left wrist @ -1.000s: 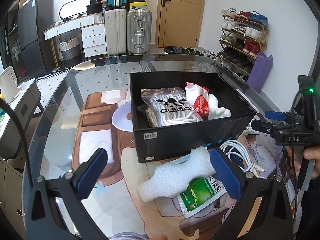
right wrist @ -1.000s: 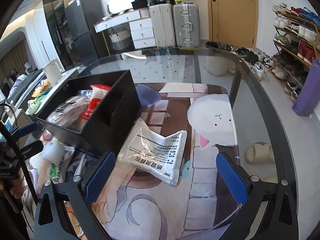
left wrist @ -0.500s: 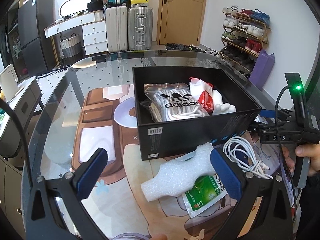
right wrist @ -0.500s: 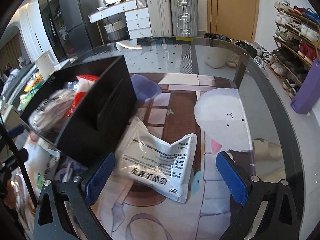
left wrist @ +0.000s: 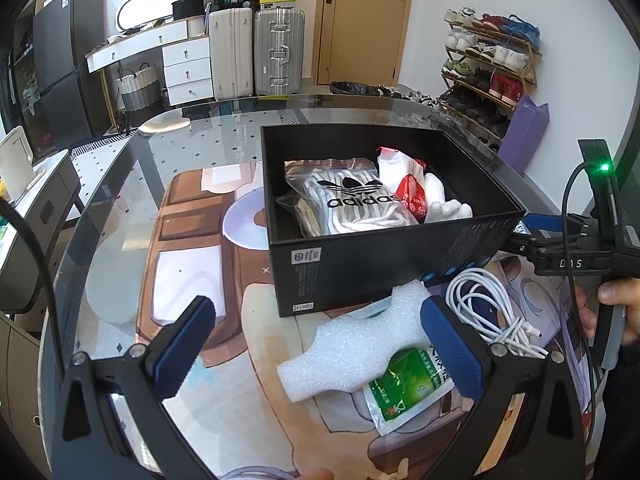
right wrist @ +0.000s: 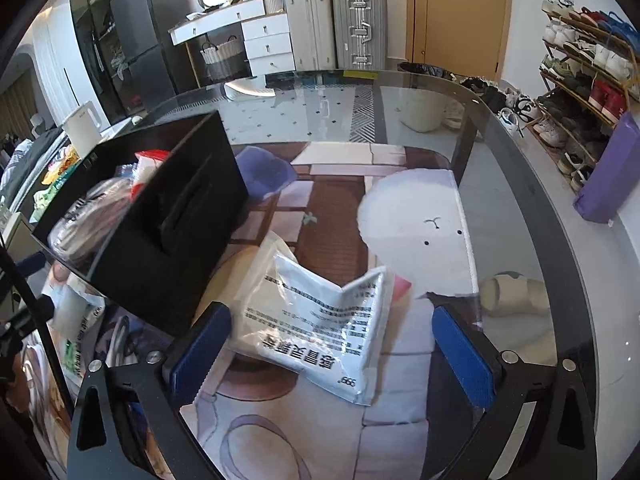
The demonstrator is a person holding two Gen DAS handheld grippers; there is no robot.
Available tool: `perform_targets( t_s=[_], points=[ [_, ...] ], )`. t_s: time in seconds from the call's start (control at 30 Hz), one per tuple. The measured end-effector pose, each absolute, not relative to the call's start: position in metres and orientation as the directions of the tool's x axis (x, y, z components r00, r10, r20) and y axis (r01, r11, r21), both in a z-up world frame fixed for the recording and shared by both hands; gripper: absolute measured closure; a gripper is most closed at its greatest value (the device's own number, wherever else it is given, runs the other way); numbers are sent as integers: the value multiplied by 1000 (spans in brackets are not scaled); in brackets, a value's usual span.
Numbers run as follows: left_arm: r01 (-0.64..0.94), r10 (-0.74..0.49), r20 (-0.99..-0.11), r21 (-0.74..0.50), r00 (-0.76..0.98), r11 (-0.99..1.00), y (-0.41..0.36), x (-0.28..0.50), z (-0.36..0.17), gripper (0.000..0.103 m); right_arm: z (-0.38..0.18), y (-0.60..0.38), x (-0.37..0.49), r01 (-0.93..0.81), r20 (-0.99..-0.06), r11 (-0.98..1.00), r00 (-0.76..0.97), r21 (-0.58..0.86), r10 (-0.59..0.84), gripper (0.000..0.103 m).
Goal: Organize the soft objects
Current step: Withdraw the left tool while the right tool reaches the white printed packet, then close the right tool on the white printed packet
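Observation:
A black box (left wrist: 400,256) stands on the glass table and holds a bagged adidas garment (left wrist: 352,204), a red and white pouch (left wrist: 412,196) and white soft items. A white foam piece (left wrist: 356,344) and a green pouch (left wrist: 404,392) lie in front of it. My left gripper (left wrist: 316,352) is open and empty above the foam. My right gripper (right wrist: 332,344) is open, its pads on either side of a white printed pouch (right wrist: 320,320) beside the box (right wrist: 160,240). It also shows in the left wrist view (left wrist: 536,228).
A coiled white cable (left wrist: 484,308) lies right of the foam. The round glass table's edge (right wrist: 560,248) curves on the right, with a shoe rack (left wrist: 488,68) beyond. Suitcases (left wrist: 256,52) and drawers stand at the back.
My right gripper has moved forward and down, so the white printed pouch now lies between its pads. My left gripper has shifted slightly nearer the foam piece.

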State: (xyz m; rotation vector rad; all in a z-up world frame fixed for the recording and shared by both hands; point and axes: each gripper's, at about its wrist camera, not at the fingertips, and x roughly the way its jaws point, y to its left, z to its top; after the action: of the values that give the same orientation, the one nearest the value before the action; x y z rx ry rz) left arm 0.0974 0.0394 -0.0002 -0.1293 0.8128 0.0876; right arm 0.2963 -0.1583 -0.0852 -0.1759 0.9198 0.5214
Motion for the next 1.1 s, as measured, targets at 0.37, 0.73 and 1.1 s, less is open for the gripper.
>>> perform_targets(
  t_s=[0.37,0.73,1.1],
  points=[
    [-126,23,-734,-85,679,988,36,97,-1,0,-92,-144,296,-496,-811,868,503,10,297,1],
    [-123,11,-736,-98,677,988,34,97,0,0,-86,-154,285,-521,-791,854,517,12,327,37],
    [-118,-6,-732,-118,681,986,35,92,3,0,-82,-166,264,-554,-769,830,503,63,394,44]
  ],
)
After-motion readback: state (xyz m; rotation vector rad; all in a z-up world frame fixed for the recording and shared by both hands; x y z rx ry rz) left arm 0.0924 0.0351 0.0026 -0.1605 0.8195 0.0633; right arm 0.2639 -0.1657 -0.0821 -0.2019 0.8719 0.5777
